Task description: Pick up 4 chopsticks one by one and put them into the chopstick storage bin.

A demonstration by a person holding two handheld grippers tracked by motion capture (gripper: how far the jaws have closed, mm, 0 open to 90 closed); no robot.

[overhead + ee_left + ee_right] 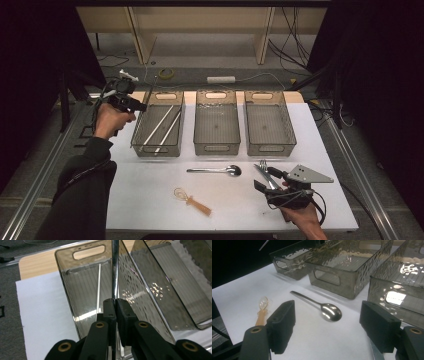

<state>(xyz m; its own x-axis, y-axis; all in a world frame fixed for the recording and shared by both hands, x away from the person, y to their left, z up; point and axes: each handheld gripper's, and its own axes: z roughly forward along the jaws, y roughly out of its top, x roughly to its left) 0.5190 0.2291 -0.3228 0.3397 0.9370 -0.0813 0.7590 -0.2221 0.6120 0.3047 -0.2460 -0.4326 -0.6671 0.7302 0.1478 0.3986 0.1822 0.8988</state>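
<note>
Three smoked-grey ribbed plastic bins sit in a row across the far half of the white table (150,185), and the action is at the left bin (141,131). The left gripper (141,106) is up at about 10 o'clock from the table's middle, just at the left bin's outer wall, and its jaws are clamped tight on a thin shiny metal rod (114,270), could be a chopstick, hard to say. In the left gripper view the rod runs straight away toward 12 o'clock from between the pads, over the bin's ribbed floor and toward the handle slot at the far end. Lying flat inside that bin is a thin pale stick (98,287), just to the 9 o'clock side of the held rod and roughly parallel to it; in the high view two pale sticks lie in there on a diagonal. The middle bin (216,145) and the right bin (268,146) look bare. The right gripper (264,178) is down at 4 o'clock, jaws spread wide with nothing between them, resting low by the silver fork (263,167). From it, the polished steel spoon (329,311) lies at roughly 12 o'clock just past the pads, bowl nearest, handle pointing off toward 10 o'clock. The small whisk with a tan wooden handle (262,310) is at 9 o'clock, right beside the left pad, on bare table.
</note>
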